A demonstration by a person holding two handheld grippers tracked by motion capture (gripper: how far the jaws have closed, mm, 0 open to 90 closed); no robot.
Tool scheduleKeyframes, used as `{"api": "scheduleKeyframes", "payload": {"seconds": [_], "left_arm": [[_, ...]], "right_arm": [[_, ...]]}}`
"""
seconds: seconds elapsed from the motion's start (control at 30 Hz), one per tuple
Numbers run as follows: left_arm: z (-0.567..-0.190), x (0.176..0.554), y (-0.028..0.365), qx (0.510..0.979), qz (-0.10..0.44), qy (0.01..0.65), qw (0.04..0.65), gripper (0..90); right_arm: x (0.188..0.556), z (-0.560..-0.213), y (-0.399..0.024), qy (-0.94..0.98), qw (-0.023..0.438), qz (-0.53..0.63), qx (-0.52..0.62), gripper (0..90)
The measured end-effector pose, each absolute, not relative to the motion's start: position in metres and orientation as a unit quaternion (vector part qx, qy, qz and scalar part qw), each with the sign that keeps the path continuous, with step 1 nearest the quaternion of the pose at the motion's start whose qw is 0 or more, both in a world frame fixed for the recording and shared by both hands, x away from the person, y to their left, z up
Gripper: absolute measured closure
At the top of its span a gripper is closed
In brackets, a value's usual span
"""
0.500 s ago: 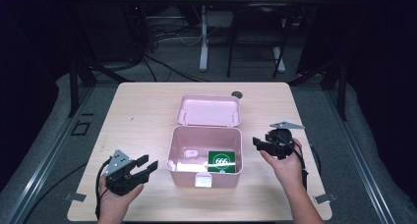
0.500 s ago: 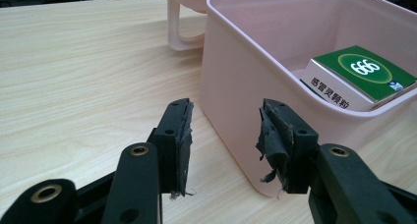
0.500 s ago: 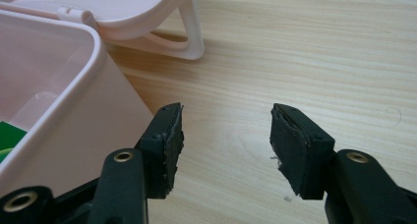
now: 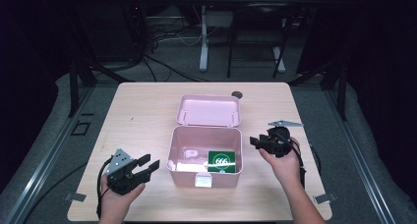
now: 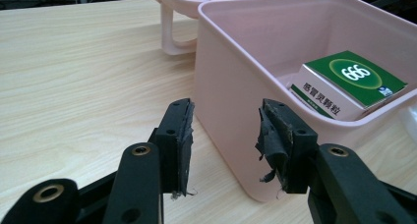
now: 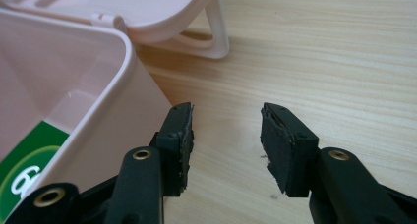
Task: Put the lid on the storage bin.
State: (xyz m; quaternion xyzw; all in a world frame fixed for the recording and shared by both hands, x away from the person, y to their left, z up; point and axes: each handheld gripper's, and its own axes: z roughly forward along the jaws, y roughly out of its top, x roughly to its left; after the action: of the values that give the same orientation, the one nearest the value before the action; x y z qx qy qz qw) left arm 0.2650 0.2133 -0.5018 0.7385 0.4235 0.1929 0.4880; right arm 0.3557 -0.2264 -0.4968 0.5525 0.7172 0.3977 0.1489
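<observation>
- Presently the left gripper point(image 4: 147, 164) is held released, jaws apart with nothing between them, just beside the left wall of the box point(image 4: 183, 135); in the left gripper view the box corner is seen right ahead of the gap.
- Likewise the right gripper point(image 4: 255, 141) is held released and empty, near the right wall of the box, with bare table point(image 4: 137, 111) seen between its jaws in the right gripper view.
- A green carton point(image 4: 222, 160) is seen lying inside the box, towards its right front corner.
- The lid point(image 4: 209, 110) is laid open behind the box, resting on the table.
- If the thin wall is pinched from one side alone, the light box is likely to be tipped or slid, and the carton shifted.
- If the lid is swung shut carelessly, a jaw could be caught under its rim.
- The worn, frayed pads point(image 5: 273, 135) may give a poor hold on smooth plastic, so a slip is to be expected.
</observation>
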Motion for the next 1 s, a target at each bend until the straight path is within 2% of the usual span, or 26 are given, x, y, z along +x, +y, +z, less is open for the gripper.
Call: {"api": "scheduleKeyframes", "payload": {"seconds": [0.17, 0.33, 0.5, 0.6, 0.83, 1.0], "left_arm": [[-0.498, 0.266, 0.210, 0.739, 0.191, 0.414, 0.496, 55.8], [-0.494, 0.268, 0.208, 0.743, 0.180, 0.409, 0.498, 54.9], [-0.489, 0.269, 0.203, 0.746, 0.177, 0.396, 0.506, 54.8], [-0.486, 0.269, 0.198, 0.757, 0.172, 0.384, 0.500, 56.2], [-0.483, 0.271, 0.188, 0.769, 0.174, 0.374, 0.489, 58.6], [-0.482, 0.274, 0.184, 0.766, 0.170, 0.373, 0.495, 52.2]], "right_arm": [[0.358, -0.489, -0.222, 0.739, 0.142, 0.378, 0.539, 58.0], [0.366, -0.470, -0.221, 0.757, 0.116, 0.360, 0.533, 54.9], [0.375, -0.449, -0.210, 0.779, 0.142, 0.340, 0.508, 55.5], [0.379, -0.443, -0.205, 0.777, 0.141, 0.340, 0.511, 51.4], [0.401, -0.430, -0.196, 0.770, 0.128, 0.336, 0.527, 51.4], [0.417, -0.426, -0.192, 0.767, 0.127, 0.320, 0.542, 53.6]]}}
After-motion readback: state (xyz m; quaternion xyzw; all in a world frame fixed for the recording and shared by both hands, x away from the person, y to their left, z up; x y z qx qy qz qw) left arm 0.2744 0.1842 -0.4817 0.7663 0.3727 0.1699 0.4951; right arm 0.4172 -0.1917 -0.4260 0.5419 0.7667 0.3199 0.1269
